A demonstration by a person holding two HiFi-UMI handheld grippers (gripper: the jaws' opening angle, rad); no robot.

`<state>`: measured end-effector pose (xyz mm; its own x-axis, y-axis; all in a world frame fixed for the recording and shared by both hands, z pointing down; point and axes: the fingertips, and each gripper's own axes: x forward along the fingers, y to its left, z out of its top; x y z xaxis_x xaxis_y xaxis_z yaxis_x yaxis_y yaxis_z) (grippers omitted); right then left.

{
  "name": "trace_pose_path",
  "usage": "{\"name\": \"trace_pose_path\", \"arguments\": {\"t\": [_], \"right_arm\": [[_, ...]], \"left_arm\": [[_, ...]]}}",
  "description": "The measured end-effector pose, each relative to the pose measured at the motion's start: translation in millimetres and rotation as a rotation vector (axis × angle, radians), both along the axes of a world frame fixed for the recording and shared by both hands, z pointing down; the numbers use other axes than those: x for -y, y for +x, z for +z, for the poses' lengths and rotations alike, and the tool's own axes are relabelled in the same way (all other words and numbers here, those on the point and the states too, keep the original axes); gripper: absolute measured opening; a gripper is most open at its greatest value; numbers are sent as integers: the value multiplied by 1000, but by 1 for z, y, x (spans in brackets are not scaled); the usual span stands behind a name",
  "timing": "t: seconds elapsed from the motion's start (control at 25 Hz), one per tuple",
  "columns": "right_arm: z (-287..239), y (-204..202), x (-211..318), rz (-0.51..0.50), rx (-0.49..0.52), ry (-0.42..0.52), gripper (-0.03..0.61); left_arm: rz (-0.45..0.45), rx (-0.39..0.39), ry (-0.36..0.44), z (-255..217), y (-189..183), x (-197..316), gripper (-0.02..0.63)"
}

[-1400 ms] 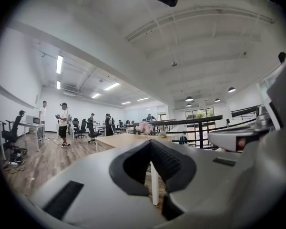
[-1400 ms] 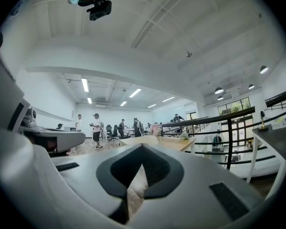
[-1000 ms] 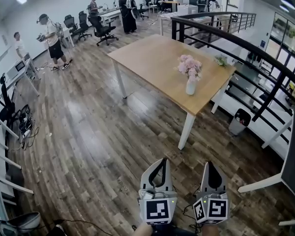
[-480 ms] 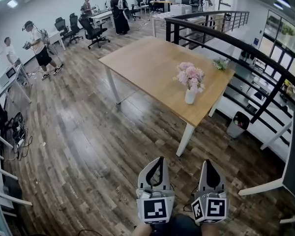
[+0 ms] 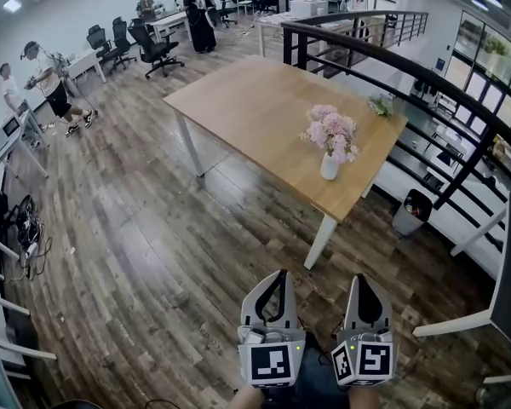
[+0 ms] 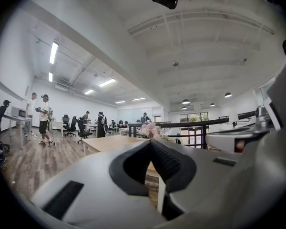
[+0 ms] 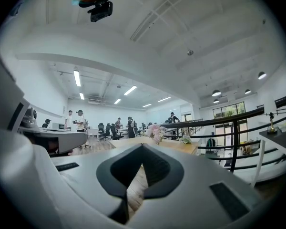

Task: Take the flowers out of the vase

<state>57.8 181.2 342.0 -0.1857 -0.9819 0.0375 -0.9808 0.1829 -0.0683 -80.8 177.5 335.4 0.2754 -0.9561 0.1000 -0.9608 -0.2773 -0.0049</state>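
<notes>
A bunch of pink flowers (image 5: 329, 132) stands in a small white vase (image 5: 329, 167) near the right edge of a wooden table (image 5: 247, 100). Both grippers hang low at the bottom of the head view, well short of the table and over the wood floor. My left gripper (image 5: 277, 276) has its jaw tips together with nothing between them. My right gripper (image 5: 364, 278) is likewise shut and empty. In the left gripper view the flowers (image 6: 150, 130) show small, just above the closed tips (image 6: 150, 141). The right gripper view shows the flowers (image 7: 156, 131) far beyond its tips (image 7: 142, 146).
A small pale green bunch (image 5: 380, 105) lies at the table's far right corner. A black railing (image 5: 409, 75) runs behind the table, with a bin (image 5: 413, 210) below it. Several people (image 5: 47, 71) and office chairs (image 5: 149, 45) are at the back left. A white table leg (image 5: 451, 320) stands at the right.
The table and vase have drawn a little nearer and shifted in the head view as I moved forward. Both grippers keep their place in the view and stay shut.
</notes>
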Motion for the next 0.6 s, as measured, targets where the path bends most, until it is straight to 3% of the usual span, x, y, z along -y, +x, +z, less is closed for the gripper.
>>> {"name": "trace_pose_path", "arguments": {"t": [0.6], "right_arm": [[10, 15, 93, -16, 11, -22, -2]], "left_arm": [[-2, 10, -24, 9, 23, 89, 37]]}}
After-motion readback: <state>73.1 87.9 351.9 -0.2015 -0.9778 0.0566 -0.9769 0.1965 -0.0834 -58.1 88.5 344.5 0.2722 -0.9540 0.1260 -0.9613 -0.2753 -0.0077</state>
